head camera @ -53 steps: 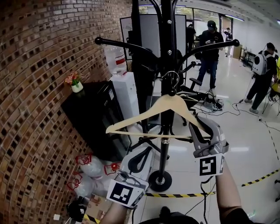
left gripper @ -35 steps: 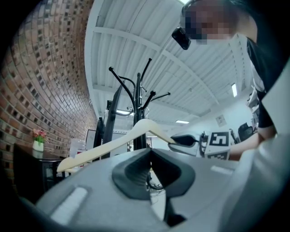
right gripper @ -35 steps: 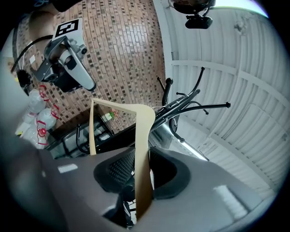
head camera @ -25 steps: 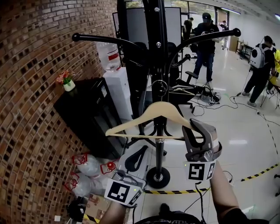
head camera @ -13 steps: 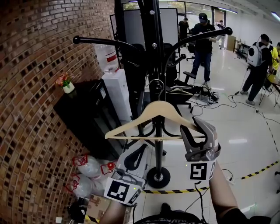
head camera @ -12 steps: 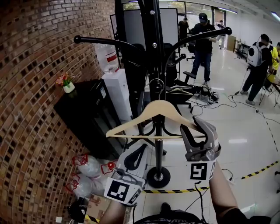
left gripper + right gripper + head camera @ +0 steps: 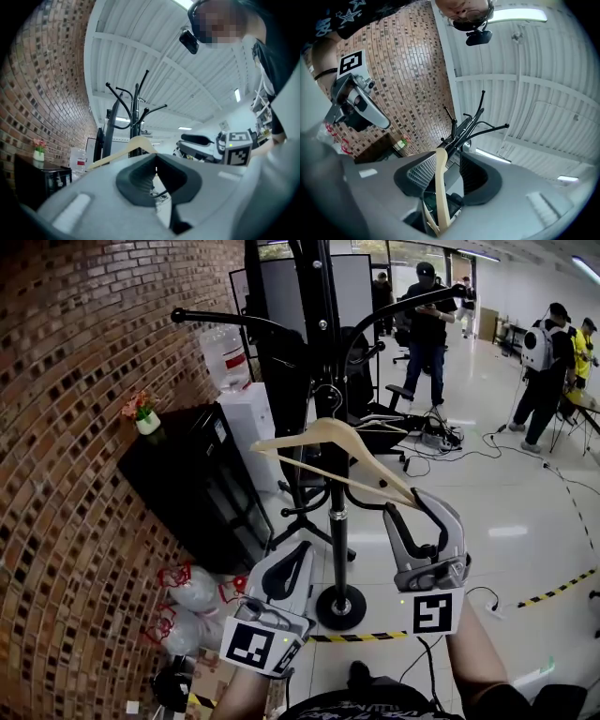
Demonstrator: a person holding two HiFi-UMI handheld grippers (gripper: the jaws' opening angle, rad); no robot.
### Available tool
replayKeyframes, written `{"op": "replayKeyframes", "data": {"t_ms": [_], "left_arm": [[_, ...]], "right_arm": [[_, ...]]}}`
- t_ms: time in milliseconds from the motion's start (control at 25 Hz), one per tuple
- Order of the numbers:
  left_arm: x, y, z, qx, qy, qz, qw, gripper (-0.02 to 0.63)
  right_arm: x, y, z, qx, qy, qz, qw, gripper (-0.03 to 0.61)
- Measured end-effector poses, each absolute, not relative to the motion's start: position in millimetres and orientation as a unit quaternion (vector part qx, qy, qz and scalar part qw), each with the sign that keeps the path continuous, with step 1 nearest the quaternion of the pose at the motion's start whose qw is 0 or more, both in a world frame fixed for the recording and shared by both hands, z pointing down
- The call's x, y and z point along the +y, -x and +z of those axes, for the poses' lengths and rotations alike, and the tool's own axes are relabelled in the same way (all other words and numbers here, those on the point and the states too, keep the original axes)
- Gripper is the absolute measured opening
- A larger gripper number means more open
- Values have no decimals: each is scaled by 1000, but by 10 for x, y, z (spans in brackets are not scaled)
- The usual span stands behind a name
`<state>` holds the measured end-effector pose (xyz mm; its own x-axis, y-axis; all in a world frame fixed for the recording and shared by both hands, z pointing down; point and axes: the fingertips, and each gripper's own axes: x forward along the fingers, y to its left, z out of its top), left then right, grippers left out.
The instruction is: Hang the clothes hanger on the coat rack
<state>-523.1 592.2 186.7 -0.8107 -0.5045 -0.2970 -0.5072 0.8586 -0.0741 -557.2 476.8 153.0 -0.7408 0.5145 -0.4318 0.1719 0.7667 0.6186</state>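
Observation:
A pale wooden hanger (image 7: pixel 328 434) hangs tilted in front of the black coat rack (image 7: pixel 323 324), its wire hook close to the pole. I cannot tell whether the hook rests on an arm. The hanger's lower right end lies between the jaws of my right gripper (image 7: pixel 412 506). In the right gripper view the hanger (image 7: pixel 439 187) leans on the left pad with a gap to the other pad, and the right gripper (image 7: pixel 447 161) is closing. My left gripper (image 7: pixel 298 557) sits low and left of the rack's base, shut and holding nothing. The left gripper (image 7: pixel 156 161) has the hanger (image 7: pixel 126 147) beyond it.
A brick wall runs along the left. A black cabinet (image 7: pixel 187 474) with a flower pot (image 7: pixel 145 418) and a water dispenser (image 7: pixel 248 418) stand beside the rack. Plastic bags (image 7: pixel 187 606) and striped floor tape (image 7: pixel 375 637) lie below. People (image 7: pixel 427 315) stand behind.
The hanger has swung from level to slanted, its left end up and toward the rack, its right end down in my right gripper. Both grippers have shifted a little and the right one has rolled.

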Motion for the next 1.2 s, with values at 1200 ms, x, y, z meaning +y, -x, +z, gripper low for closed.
{"op": "replayKeyframes", "data": {"t_ms": [1200], "left_arm": [[5492,4971,2661,967,247,50,33,5]], "right_arm": [[4731,5015,2542,959,-268,45,87,6]]}}
